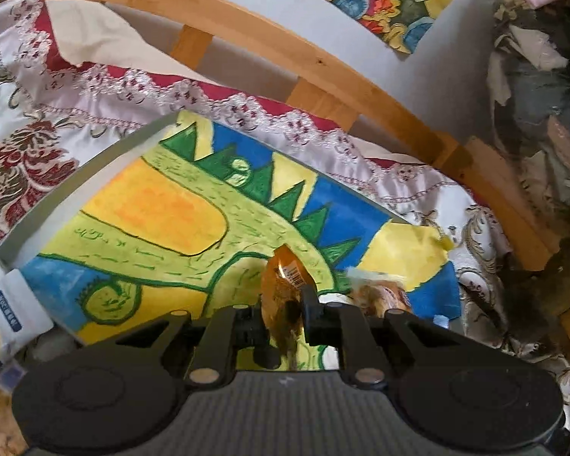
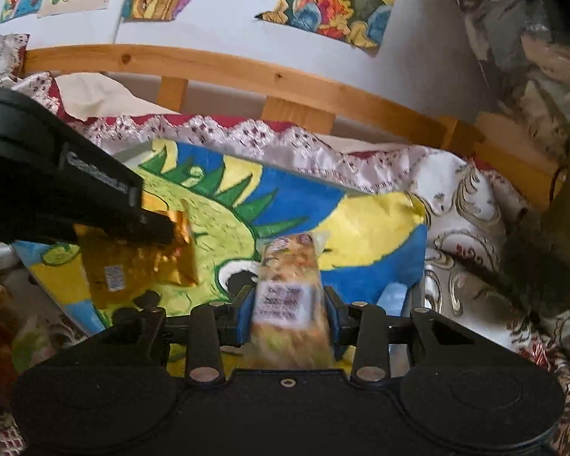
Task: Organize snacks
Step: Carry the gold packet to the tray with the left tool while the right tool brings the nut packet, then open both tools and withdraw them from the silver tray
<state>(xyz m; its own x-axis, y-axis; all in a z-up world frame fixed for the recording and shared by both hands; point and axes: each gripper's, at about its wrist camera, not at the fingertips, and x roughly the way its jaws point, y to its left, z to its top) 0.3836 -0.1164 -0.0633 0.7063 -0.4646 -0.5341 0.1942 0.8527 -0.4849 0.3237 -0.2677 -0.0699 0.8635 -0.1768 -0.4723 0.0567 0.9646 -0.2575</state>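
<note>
1. Left wrist view: the left gripper (image 1: 285, 317) sits at the lower centre of the frame, its black jaws nearly closed on a crinkled golden-orange foil snack packet (image 1: 283, 292).
2. The packet stands edge-on between the fingers. Its long axis runs up the frame, from below the jaws to a pointed top just above them, where a barcode label shows.
3. Just right of it, at lower centre-right, a blurred yellowish clear-wrapped snack pack (image 1: 376, 292) shows.
4. Both hang over a shallow grey-walled box (image 1: 76, 174) lined with a painted sheet of green, yellow and blue, which fills the middle of the frame.
5. The box lies on a white and red embroidered cloth (image 1: 57, 114), with a curved light wooden rail (image 1: 247, 30) across the top.
6. Right wrist view: the right gripper (image 2: 289, 313), at lower centre, has its blue-padded jaws pressed on the two sides of the clear-wrapped pack (image 2: 290, 296).
7. That pack's long axis runs up the frame; its white printed label faces the camera and its sealed end points upward.
8. At centre left, the left gripper (image 2: 159, 228) reaches in from the left edge, pinching the top corner of the foil packet (image 2: 133, 266), which hangs below it, tilted, over the box's painted floor (image 2: 323, 205).
</note>
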